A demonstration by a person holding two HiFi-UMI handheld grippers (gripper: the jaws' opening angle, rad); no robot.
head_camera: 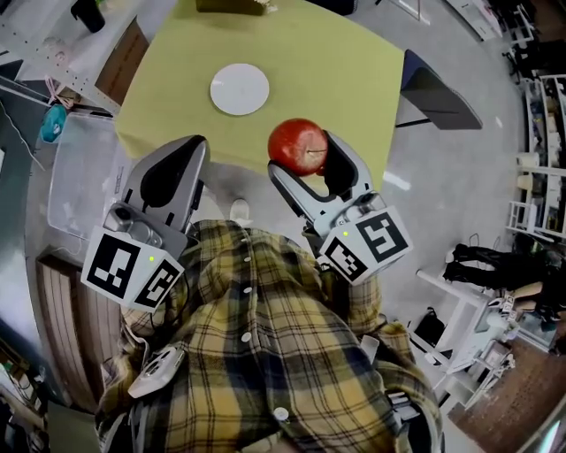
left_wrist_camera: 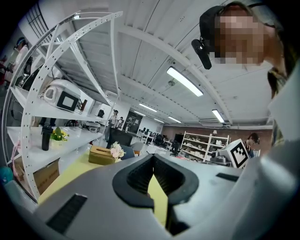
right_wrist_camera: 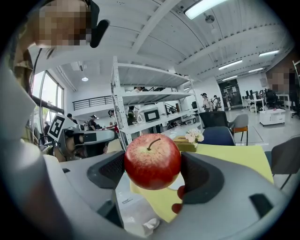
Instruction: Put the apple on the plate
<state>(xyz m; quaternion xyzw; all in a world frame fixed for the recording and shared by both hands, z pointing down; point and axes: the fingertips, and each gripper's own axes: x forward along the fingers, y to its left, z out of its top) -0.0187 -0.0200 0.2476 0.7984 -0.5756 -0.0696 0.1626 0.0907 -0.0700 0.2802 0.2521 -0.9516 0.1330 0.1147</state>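
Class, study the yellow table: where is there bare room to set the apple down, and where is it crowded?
The white plate is bare. The yellow table lies open from the plate to its right corner. Crowded: the near edge, where the right gripper holds the apple, and the far edge by the tissue box.

The right gripper (right_wrist_camera: 153, 176) has its dark-padded fingers (right_wrist_camera: 108, 171) pressed against both sides of a red apple (right_wrist_camera: 151, 158). The apple sits stem up at the centre of the frame. Behind and below it, the yellow table (right_wrist_camera: 234, 157) spreads toward the right. A tan tissue box (right_wrist_camera: 183, 143) sits at the table's far edge, with a blue chair (right_wrist_camera: 216, 136) just beyond. A white shelf rack (right_wrist_camera: 140, 101) stands in the upper middle, under a ceiling with strip lights (right_wrist_camera: 206, 7).
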